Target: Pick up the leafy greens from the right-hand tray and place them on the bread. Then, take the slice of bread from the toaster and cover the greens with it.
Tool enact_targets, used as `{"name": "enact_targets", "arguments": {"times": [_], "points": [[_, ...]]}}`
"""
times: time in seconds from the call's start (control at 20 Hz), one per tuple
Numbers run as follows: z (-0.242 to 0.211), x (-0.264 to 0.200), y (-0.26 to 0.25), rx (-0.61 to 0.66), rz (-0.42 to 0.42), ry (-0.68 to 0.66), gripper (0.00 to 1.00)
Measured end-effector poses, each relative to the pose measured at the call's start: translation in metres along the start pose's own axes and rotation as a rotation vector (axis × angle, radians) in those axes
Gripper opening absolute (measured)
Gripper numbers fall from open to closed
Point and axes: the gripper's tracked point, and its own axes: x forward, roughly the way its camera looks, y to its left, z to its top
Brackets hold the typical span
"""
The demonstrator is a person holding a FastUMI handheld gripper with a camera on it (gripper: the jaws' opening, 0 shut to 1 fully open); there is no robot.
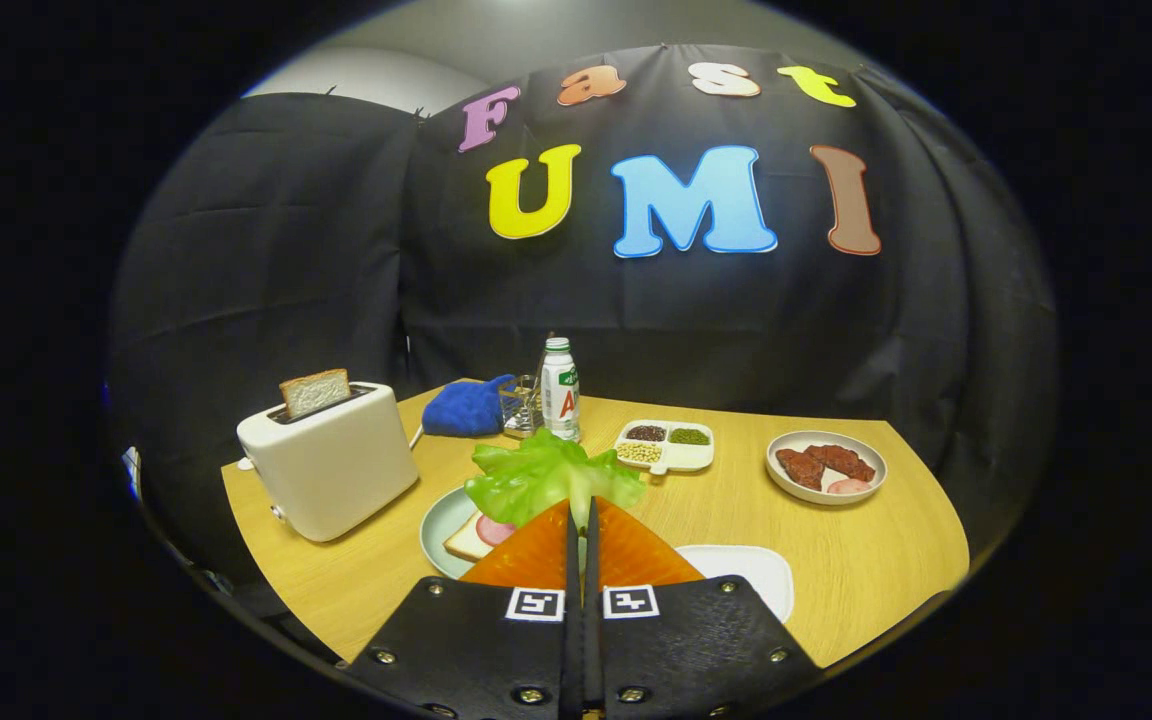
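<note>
Two fingers of the gripper (582, 512) are pinched nearly together on the near edge of the lettuce leaf (548, 472), so it's clamped on the greens. Leaf hangs off the fingertips over the pale green plate (438, 532), above the bread slice (464, 541) that has a pink round of ham or sausage (494, 529) on it. Can't tell from this angle whether the leaf is already touching the slice or clear of it; the fingers cover the contact zone.

Handling: the leaf is light, thin and floppy, with ruffled edges. It drapes, won't hold shape, and tears if squeezed hard or dragged. The grip sits at one edge near the rib, which looks like the stiffest part and is probably the right spot. It may cling to the pads on release.

White tray (748, 576) sits just right of the fingers, near side of the table (866, 570).

Second slice of toast (315, 391) stands upright in the white toaster (328, 460), far left. Toast is stiff but crumbly; take it by the exposed top edge, across the flat faces, and pull straight up.

Far side: blue cloth (469, 407), bottle (560, 389), divided dish of beans (665, 445), plate of meat (826, 466). None of these sit between the plate and the toaster.
</note>
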Motion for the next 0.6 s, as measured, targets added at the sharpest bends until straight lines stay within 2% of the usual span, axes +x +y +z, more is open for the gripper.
{"name": "enact_targets", "arguments": {"times": [0.6], "points": [[-0.04,0.066,0.038,0.018,0.025,0.088,0.0]]}}
